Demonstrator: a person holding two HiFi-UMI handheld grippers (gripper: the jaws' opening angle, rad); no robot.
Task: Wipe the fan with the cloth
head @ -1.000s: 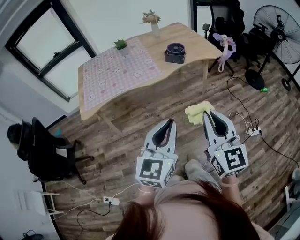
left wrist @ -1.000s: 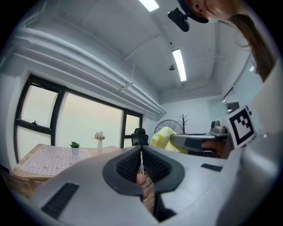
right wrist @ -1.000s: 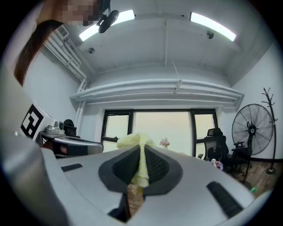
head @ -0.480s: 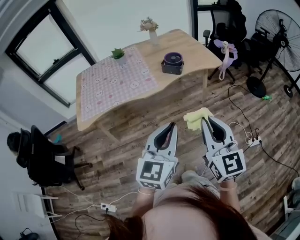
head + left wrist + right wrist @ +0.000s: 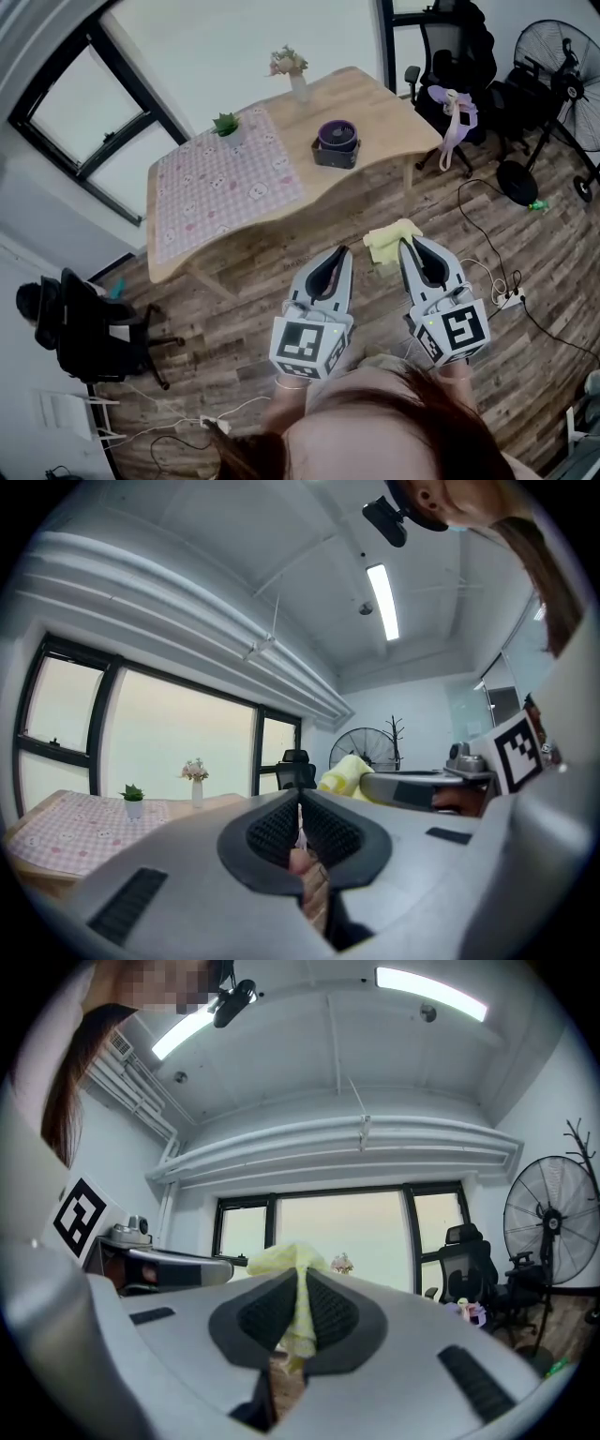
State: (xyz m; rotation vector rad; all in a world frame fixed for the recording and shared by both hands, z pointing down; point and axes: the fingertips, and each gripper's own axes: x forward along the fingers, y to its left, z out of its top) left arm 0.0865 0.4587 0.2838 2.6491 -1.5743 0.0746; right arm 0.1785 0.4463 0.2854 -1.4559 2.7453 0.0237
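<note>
Head view: the yellow cloth [image 5: 386,236] is pinched in the right gripper [image 5: 406,244], with the small purple fan [image 5: 336,143] on the table ahead.
The cloth bunches out past the right gripper's tips, whose jaws are clamped on it, above the wooden floor [image 5: 234,309] and well apart from the fan. The fan stands on the bare wood of the table [image 5: 375,98], just beside the checked tablecloth [image 5: 220,183], with a small plant [image 5: 226,124] and a vase of flowers [image 5: 291,70] behind it. The left gripper [image 5: 342,253], level beside the right, has its jaws pressed together on nothing. A standing fan [image 5: 565,56] is at the far right.
</note>
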